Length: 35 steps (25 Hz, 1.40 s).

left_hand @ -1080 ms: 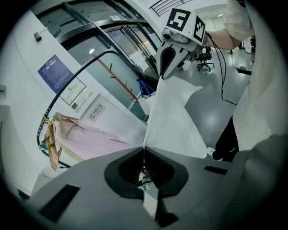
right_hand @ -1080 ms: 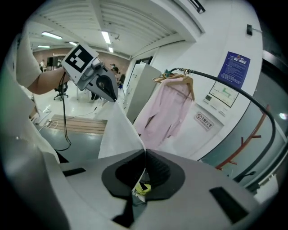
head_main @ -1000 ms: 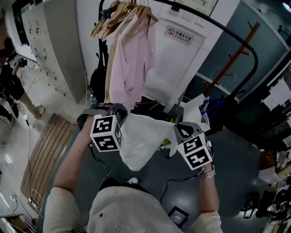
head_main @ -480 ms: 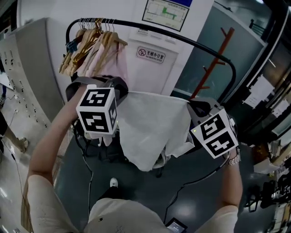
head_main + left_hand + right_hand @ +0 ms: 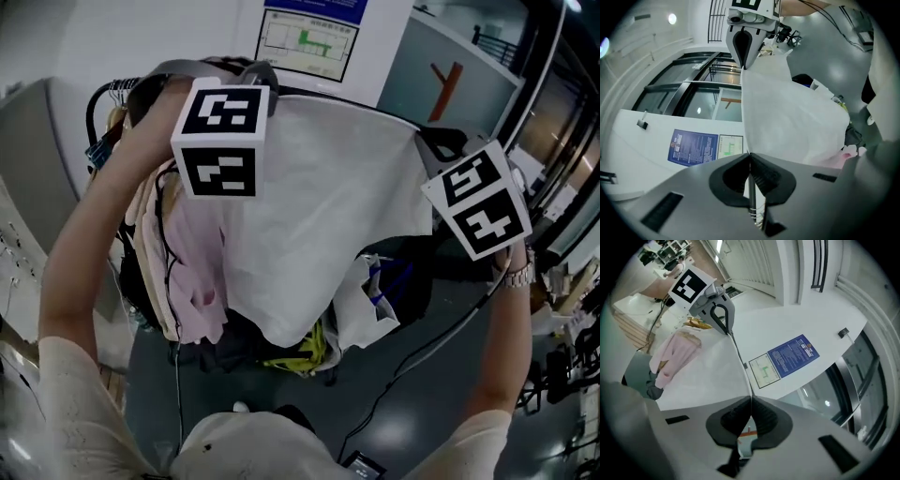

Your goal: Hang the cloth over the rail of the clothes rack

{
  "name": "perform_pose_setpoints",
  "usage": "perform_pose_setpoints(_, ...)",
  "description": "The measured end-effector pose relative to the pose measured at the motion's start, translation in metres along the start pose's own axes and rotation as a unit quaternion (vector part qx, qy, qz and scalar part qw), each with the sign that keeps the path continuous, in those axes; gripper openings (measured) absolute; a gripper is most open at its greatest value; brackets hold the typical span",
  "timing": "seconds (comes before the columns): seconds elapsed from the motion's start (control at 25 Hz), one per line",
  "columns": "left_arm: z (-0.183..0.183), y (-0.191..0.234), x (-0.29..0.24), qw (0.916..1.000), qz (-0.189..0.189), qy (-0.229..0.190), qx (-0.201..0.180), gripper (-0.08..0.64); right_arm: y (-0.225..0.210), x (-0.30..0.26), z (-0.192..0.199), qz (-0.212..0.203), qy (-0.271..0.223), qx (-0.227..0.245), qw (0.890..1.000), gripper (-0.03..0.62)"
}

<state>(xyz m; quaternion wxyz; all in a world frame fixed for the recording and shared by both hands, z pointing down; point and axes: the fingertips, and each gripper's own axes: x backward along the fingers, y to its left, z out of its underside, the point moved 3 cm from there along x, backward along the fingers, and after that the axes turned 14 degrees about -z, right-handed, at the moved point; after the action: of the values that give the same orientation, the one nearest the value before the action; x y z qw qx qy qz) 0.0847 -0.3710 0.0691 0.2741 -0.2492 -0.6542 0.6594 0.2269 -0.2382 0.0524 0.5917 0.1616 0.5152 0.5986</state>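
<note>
A white cloth (image 5: 319,206) hangs spread between my two grippers, held up by its top edge. My left gripper (image 5: 255,75) is shut on the cloth's upper left corner, my right gripper (image 5: 429,141) on its upper right corner. The black rail (image 5: 328,97) of the clothes rack shows as a thin dark line right along the cloth's top edge. In the left gripper view the jaws (image 5: 750,157) pinch the cloth (image 5: 787,112), and the right gripper (image 5: 743,47) shows at its far end. In the right gripper view the jaws (image 5: 751,401) also pinch the cloth (image 5: 708,366).
Pink and cream garments (image 5: 192,281) hang on hangers at the rack's left end, beside the cloth. Bags and dark things (image 5: 281,352) lie on the floor under the rack. A white wall with posters (image 5: 305,37) stands behind, and glass partitions (image 5: 553,112) at the right.
Both grippers have lifted the stretched cloth from waist height up to the rail's height. The cloth's top edge now lies along the rail.
</note>
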Motion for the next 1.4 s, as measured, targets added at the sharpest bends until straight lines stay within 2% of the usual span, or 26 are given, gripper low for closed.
perform_pose_setpoints(0.2,0.001,0.043,-0.052,0.9951,-0.092,0.026,-0.023,0.014,-0.066,-0.008,-0.019,0.051,0.014,0.025,0.998,0.02)
perform_pose_setpoints(0.4,0.003,0.091,-0.11,0.9902,-0.13,0.049,-0.015,0.014,-0.143,-0.019,-0.039,0.117,0.01,0.054,0.992,0.02)
perform_pose_setpoints(0.56,0.005,0.13,-0.156,0.9822,-0.172,0.075,-0.008,0.013,-0.2,-0.04,-0.048,0.163,-0.014,0.067,0.984,0.02)
perform_pose_setpoints(0.72,0.006,0.182,-0.209,0.9779,-0.188,0.092,0.002,0.013,-0.263,-0.07,-0.05,0.158,-0.046,0.059,0.985,0.02)
perform_pose_setpoints(0.8,0.01,0.202,-0.237,0.9735,-0.198,0.114,-0.01,0.012,-0.29,-0.09,-0.051,0.158,-0.056,0.059,0.984,0.02)
perform_pose_setpoints(0.92,0.017,0.221,-0.272,0.9632,-0.219,0.15,-0.041,0.013,-0.315,-0.118,-0.052,0.182,-0.051,0.076,0.979,0.02)
perform_pose_setpoints(1.0,0.024,0.207,-0.294,0.9638,-0.206,0.164,-0.043,0.013,-0.315,-0.147,-0.044,0.167,-0.049,0.074,0.982,0.02)
perform_pose_setpoints(1.16,0.046,0.126,-0.329,0.9758,-0.143,0.162,-0.031,0.013,-0.28,-0.221,-0.014,0.064,-0.05,0.041,0.996,0.02)
perform_pose_setpoints(1.32,0.054,0.071,-0.34,0.9789,-0.108,0.16,-0.068,0.014,-0.242,-0.269,0.011,0.009,-0.01,0.065,0.998,0.02)
perform_pose_setpoints(1.4,0.057,0.055,-0.342,0.9811,-0.093,0.154,-0.071,0.014,-0.224,-0.283,0.02,-0.027,0.0,0.068,0.997,0.021)
